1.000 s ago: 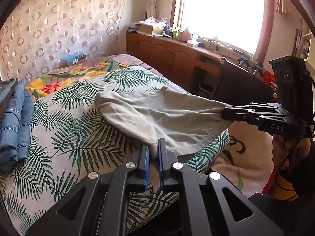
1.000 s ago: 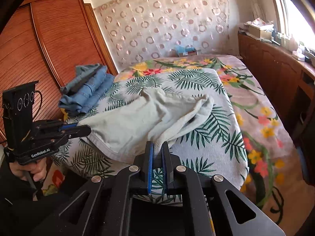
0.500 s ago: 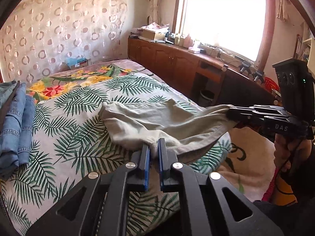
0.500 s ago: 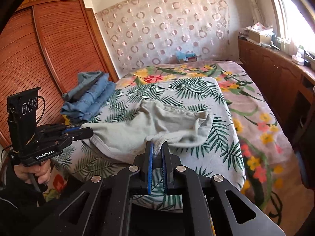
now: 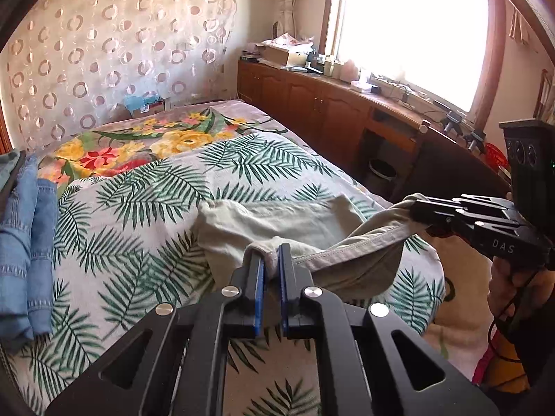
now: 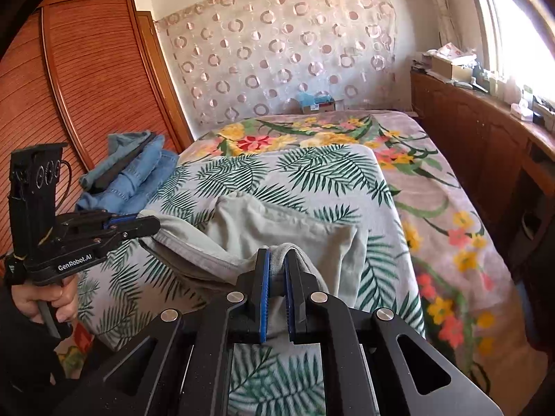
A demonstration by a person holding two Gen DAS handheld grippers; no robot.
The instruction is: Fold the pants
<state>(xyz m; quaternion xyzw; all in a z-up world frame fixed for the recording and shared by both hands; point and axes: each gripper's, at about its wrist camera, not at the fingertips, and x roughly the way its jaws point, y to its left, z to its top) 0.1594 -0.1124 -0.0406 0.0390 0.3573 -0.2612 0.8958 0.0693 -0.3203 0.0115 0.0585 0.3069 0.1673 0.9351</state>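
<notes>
We keep each hand-held gripper — left (image 5: 271, 263), right (image 6: 276, 263) — pinching the pants (image 5: 284, 218) hem, evenly taut across the bed (image 5: 145, 201).

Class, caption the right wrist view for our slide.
Both grippers, right and left, pinch grey pants over a leaf-print bed.

Two wrist fisheyes close behind their tongs, both angled down over the bed (image 5: 145, 208)
</notes>
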